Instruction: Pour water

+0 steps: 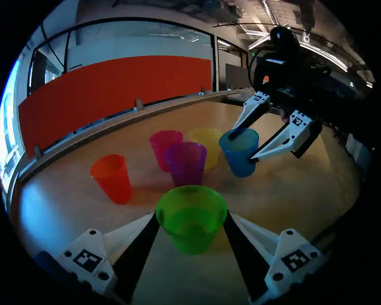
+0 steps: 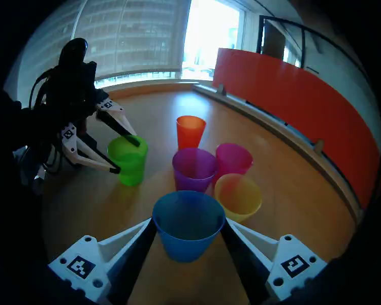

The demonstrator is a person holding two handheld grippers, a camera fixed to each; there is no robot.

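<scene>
A green cup (image 1: 191, 217) stands upright between the fingers of my left gripper (image 1: 191, 223), which is shut on it. My right gripper (image 2: 188, 231) is shut on a blue cup (image 2: 189, 223), also upright. In the left gripper view, the blue cup (image 1: 240, 151) and right gripper (image 1: 244, 147) sit at the far right of the cluster. In the right gripper view, the green cup (image 2: 128, 159) and left gripper (image 2: 124, 155) are at the left. I cannot tell whether either cup holds water.
Orange (image 1: 112, 178), pink (image 1: 165, 147), purple (image 1: 185, 162) and yellow (image 1: 207, 146) cups stand grouped on the wooden table (image 1: 292, 188). An orange-red wall panel (image 1: 114, 96) runs behind the table's far edge. Bright windows (image 2: 211, 35) lie beyond.
</scene>
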